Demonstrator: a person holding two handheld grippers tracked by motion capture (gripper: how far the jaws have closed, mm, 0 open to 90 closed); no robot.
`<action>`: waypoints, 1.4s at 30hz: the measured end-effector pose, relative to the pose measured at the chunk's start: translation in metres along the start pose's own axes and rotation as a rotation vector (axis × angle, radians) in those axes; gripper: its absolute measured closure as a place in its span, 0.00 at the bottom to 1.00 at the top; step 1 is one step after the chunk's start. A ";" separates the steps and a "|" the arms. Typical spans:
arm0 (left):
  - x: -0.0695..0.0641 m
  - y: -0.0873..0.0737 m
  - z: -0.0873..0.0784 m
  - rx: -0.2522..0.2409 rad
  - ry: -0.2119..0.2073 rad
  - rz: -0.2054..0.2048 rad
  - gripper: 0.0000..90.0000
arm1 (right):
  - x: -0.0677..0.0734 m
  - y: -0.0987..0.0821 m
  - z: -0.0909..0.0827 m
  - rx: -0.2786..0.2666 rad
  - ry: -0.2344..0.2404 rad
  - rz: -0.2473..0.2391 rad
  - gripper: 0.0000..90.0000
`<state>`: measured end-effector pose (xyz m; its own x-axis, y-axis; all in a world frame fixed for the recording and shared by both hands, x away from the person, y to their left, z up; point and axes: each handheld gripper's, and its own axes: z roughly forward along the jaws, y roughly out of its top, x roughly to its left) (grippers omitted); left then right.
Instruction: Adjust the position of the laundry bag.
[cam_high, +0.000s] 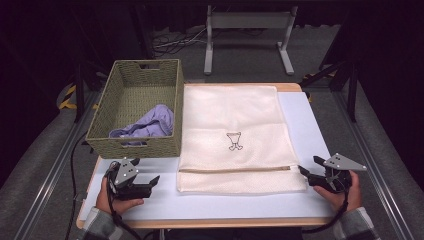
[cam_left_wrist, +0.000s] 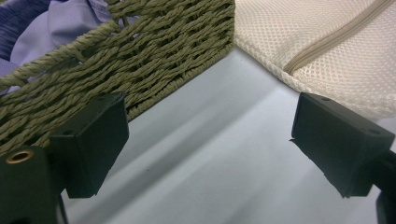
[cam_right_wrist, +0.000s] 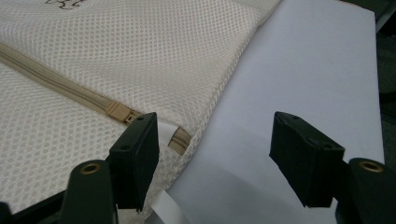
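A cream mesh laundry bag (cam_high: 232, 125) lies flat on the table, its zipper (cam_high: 235, 169) running along the near side. In the right gripper view the tan zipper pull (cam_right_wrist: 119, 112) sits close to the bag's (cam_right_wrist: 116, 56) right corner. My right gripper (cam_high: 309, 167) (cam_right_wrist: 215, 140) stands open at that corner, one jaw over the mesh edge and the other over bare table. My left gripper (cam_high: 152, 184) (cam_left_wrist: 210, 135) is open and holds nothing, low over the table between the basket (cam_left_wrist: 140, 56) and the bag's (cam_left_wrist: 336, 46) near left corner.
A green woven basket (cam_high: 135, 145) stands at the back left, touching the bag's left edge, with a purple cloth (cam_high: 150, 125) inside. The pale table top (cam_high: 300, 120) shows to the right of the bag and along the front. A metal stand (cam_high: 247, 30) sits beyond the table.
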<state>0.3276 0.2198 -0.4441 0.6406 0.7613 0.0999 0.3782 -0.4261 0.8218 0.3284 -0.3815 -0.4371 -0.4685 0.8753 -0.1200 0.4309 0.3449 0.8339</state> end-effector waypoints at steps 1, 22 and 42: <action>0.000 0.000 0.001 0.012 -0.006 -0.004 0.13 | 0.000 0.000 0.000 0.000 0.000 0.004 0.37; -0.015 0.013 0.024 0.049 -0.102 -0.026 0.15 | 0.006 0.003 0.005 0.030 0.017 -0.005 0.52; -0.030 0.036 0.059 0.107 -0.168 -0.016 0.43 | 0.003 0.018 0.029 0.043 0.069 0.018 0.71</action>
<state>0.3610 0.1525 -0.4508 0.7332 0.6798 -0.0151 0.4523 -0.4710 0.7574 0.3570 -0.3630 -0.4384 -0.5123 0.8563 -0.0665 0.4718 0.3452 0.8113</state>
